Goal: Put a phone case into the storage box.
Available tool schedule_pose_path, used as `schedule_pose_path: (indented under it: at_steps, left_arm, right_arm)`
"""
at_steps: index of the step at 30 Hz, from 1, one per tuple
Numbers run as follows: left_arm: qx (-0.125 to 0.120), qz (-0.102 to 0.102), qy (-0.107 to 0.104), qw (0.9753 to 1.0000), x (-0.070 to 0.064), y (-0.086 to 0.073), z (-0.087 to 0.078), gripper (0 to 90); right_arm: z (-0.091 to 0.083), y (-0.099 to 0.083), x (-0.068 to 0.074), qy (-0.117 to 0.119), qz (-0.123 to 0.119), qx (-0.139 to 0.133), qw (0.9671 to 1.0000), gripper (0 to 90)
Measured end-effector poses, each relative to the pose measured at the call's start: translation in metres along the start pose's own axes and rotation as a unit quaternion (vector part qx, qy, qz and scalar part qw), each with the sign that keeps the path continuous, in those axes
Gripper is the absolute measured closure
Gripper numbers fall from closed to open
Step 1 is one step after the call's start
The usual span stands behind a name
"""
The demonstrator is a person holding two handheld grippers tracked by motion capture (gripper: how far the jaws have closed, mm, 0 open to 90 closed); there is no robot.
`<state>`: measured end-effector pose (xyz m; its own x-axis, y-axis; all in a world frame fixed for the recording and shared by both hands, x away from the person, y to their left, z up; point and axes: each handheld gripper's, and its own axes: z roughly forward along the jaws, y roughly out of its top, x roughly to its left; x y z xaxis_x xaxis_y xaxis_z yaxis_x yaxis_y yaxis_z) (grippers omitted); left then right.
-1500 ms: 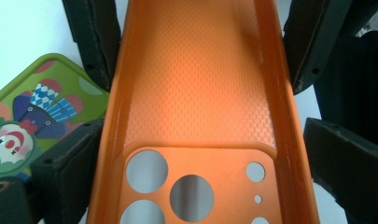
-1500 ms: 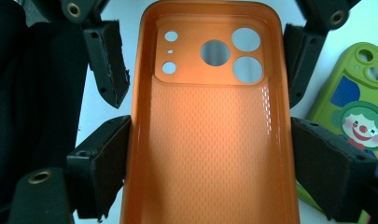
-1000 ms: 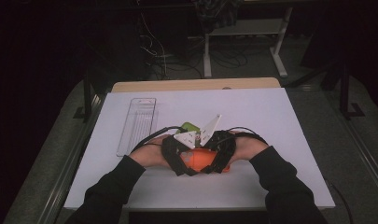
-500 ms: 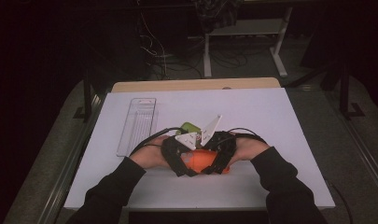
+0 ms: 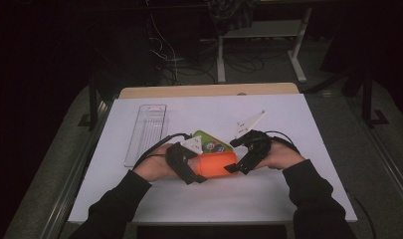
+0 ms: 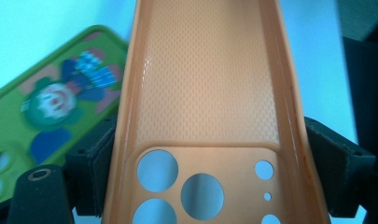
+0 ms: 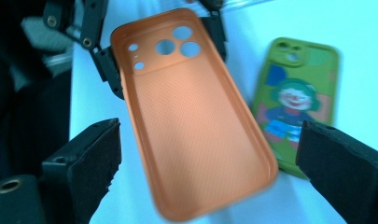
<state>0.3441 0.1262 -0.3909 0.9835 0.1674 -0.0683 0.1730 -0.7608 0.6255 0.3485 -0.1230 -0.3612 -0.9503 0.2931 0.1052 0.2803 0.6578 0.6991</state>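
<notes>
The left tongs (image 5: pixel 196 175) clamp the orange case (image 5: pixel 216 164) across its camera-hole end, holding it just in front of the green case (image 5: pixel 209 143) on the bench (image 5: pixel 298 199). The right tongs (image 5: pixel 235 165) stand open at the orange case's free end, gripping nothing. With one end pinched, the soft shell could bow or twist in the grip, and it might sag onto the green case if the right tongs close off-centre.
</notes>
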Motion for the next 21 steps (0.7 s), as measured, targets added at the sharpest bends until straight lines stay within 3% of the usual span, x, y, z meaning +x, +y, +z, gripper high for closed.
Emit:
schedule_pose_path:
  at_steps: [3,5,7,14,18,21]
  left_arm:
    - [-0.002,-0.014,0.008,0.9999,0.004,-0.004,-0.004,15.9]
    - [-0.003,-0.023,0.017,0.9996,0.005,-0.006,-0.006,15.9]
    - [0.001,-0.034,0.024,0.9991,0.004,-0.007,-0.007,15.9]
    - [0.012,-0.064,0.053,0.9965,0.006,-0.009,-0.008,15.9]
    - [0.001,-0.085,0.062,0.9945,0.006,-0.009,-0.008,15.8]
    - [0.000,-0.088,0.066,0.9939,0.006,-0.009,-0.009,15.8]
  right_arm:
    - [-0.005,-0.007,-0.002,-0.023,0.028,-0.017,0.9992,6.3]
    - [-0.006,-0.011,-0.001,-0.034,0.060,-0.022,0.9974,6.1]
    - [-0.007,-0.015,-0.001,-0.045,0.077,-0.023,0.9958,4.1]
    - [-0.001,-0.030,0.000,-0.081,0.115,-0.009,0.9901,0.6]
    - [0.003,-0.038,0.004,-0.101,0.124,-0.005,0.9871,0.0]
    - [0.006,-0.043,0.008,-0.124,0.137,-0.012,0.9826,0.0]
